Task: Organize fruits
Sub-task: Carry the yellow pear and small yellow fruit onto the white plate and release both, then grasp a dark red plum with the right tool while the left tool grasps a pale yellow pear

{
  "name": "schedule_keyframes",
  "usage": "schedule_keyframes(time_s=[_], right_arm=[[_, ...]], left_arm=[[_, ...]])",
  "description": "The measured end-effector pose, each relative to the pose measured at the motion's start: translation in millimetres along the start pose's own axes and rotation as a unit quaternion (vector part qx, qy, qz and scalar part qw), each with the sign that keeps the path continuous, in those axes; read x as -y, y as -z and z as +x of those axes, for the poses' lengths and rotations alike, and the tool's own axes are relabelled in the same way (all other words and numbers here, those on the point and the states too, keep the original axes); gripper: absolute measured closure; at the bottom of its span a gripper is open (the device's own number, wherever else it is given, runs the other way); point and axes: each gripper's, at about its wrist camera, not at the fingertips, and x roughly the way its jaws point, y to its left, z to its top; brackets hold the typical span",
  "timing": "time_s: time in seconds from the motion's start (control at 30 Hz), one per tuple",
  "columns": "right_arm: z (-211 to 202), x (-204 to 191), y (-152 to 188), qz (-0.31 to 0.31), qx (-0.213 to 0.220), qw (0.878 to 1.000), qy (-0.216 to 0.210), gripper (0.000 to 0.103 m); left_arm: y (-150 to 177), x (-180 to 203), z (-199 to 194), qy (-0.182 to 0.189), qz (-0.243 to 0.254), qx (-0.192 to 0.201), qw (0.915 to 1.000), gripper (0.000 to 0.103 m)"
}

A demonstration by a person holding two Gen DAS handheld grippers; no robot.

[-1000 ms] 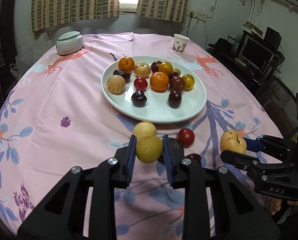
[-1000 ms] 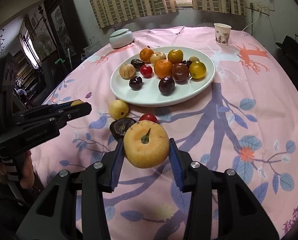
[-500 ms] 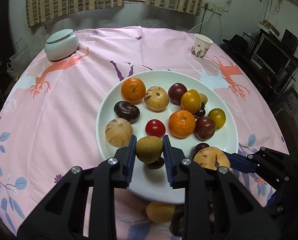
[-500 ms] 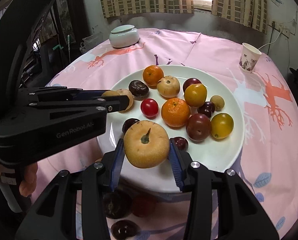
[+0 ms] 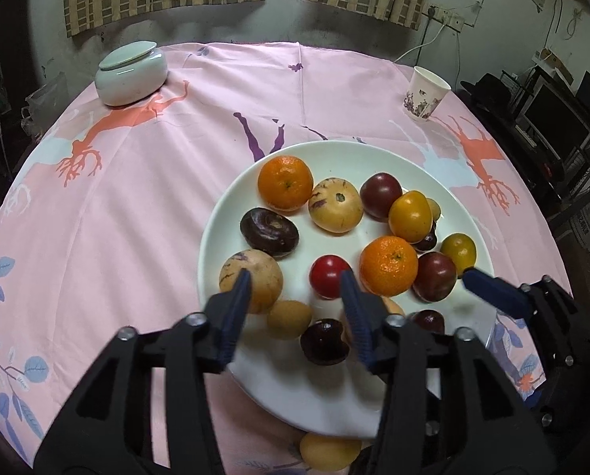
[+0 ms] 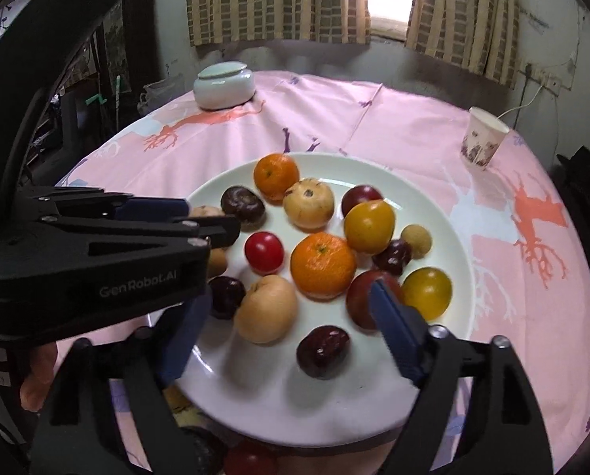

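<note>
release step: both grippers' jaws are opening over the white plate, gripping nothing; left gripper frees the small tan fruit, right gripper the pear, both on the plate. next, fetch fruits lying off the plate's near rim.

Both pears released onto plate, apparently.

Pink-clothed table bears white plate, lidded jar, paper cup

Only readable text I'm spotting is "GenRobot.AI", sitting in pale letters on the black side of the left gripper, at the left of the right wrist view. Nothing else is showing legible lettering.
</note>
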Motion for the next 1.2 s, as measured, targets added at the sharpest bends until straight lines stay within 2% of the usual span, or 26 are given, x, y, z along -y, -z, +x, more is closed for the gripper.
schedule_keyframes(time_s=[0.07,0.17,0.2,0.3,0.43,0.53,0.63,0.77,0.87,0.93,0.97,1.0,1.13,1.17,1.2], right_arm=[[-9.9,0.0,-0.5,-0.009,0.014,1.000,0.016,0.006],[-27.5,4.1,1.7,-0.004,0.012,1.000,0.009,0.006],[-35.1,5.5,4.3,0.000,0.010,1.000,0.004,0.006],[-63.7,7.1,21.5,0.019,0.011,0.999,-0.034,0.006],[-92.6,-3.4,58.3,0.024,0.001,0.998,-0.060,0.003],[-101.2,-15.1,86.1,0.022,-0.021,0.997,-0.067,0.003],[-98.5,-22.6,107.8,0.035,-0.049,0.995,-0.076,0.003],[-84.5,-24.8,121.0,0.053,-0.080,0.992,-0.085,0.003],[-74.4,-25.9,124.4,0.055,-0.092,0.988,-0.109,0.003],[-70.6,-27.8,125.3,0.053,-0.092,0.987,-0.118,0.011],[-68.3,-28.5,125.0,0.054,-0.095,0.986,-0.123,0.025],[-66.0,-28.1,124.6,0.056,-0.098,0.985,-0.128,0.032],[-60.1,-26.4,122.3,0.059,-0.099,0.987,-0.113,0.037],[-58.4,-25.5,121.3,0.059,-0.098,0.988,-0.106,0.040],[-56.9,-24.5,121.0,0.059,-0.098,0.988,-0.104,0.055]], left_arm=[[0.0,-4.1,-10.8,0.006,-0.010,0.013,0.9998,0.036],[5.2,-8.3,-30.9,0.014,-0.013,0.024,0.9995,0.034],[10.3,-9.7,-40.2,0.016,-0.014,0.029,0.9993,0.028],[34.8,-12.5,-67.8,0.007,-0.008,0.052,0.9986,0.014],[83.3,-11.5,-92.1,-0.014,0.009,0.075,0.9970,0.008],[119.0,-12.3,-95.6,-0.020,0.008,0.073,0.9971,0.005],[145.5,-19.0,-91.3,-0.006,-0.011,0.047,0.9988,0.005],[162.9,-30.9,-87.3,-0.011,-0.029,0.030,0.9991,0.005],[167.7,-38.2,-90.0,-0.014,-0.041,0.029,0.9987,0.005],[169.5,-40.2,-92.8,-0.014,-0.044,0.030,0.9985,0.005],[170.3,-40.4,-93.7,-0.015,-0.045,0.031,0.9984,0.005],[170.7,-40.8,-94.9,-0.015,-0.045,0.031,0.9984,0.005],[171.0,-39.4,-97.7,-0.012,-0.042,0.034,0.9985,0.005],[170.6,-38.1,-97.7,-0.010,-0.040,0.034,0.9986,0.005],[169.8,-36.8,-97.4,-0.009,-0.038,0.034,0.9987,0.005]])
